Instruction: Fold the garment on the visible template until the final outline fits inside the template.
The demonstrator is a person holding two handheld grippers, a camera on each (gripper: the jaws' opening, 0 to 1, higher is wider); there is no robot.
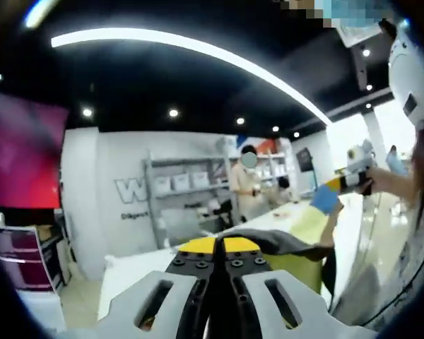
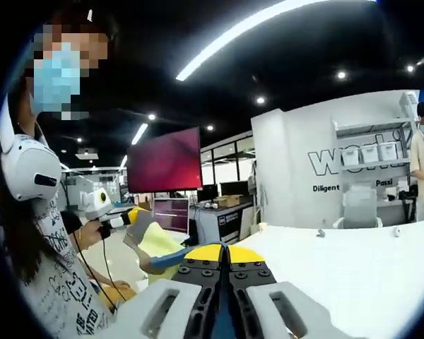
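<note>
The garment is yellow with blue and grey parts, and it hangs in the air between both grippers. In the left gripper view my left gripper (image 1: 218, 247) is shut, with a grey fold (image 1: 279, 243) and yellow cloth (image 1: 304, 263) running off its tips. My right gripper (image 1: 337, 186) is up at the right, gripping a blue corner (image 1: 325, 200). In the right gripper view my right gripper (image 2: 225, 253) is shut on a blue edge (image 2: 171, 258) of the garment (image 2: 157, 242). The left gripper (image 2: 131, 215) holds the yellow cloth's other end. The white table (image 2: 353, 268) lies below.
The person holding the grippers (image 2: 46, 233) stands close, wearing a white headset. Another person (image 1: 247, 185) stands at the table's far end by grey shelves (image 1: 184, 185). A big pink screen (image 2: 166, 161) and desks are behind. The table (image 1: 127, 277) has a near edge.
</note>
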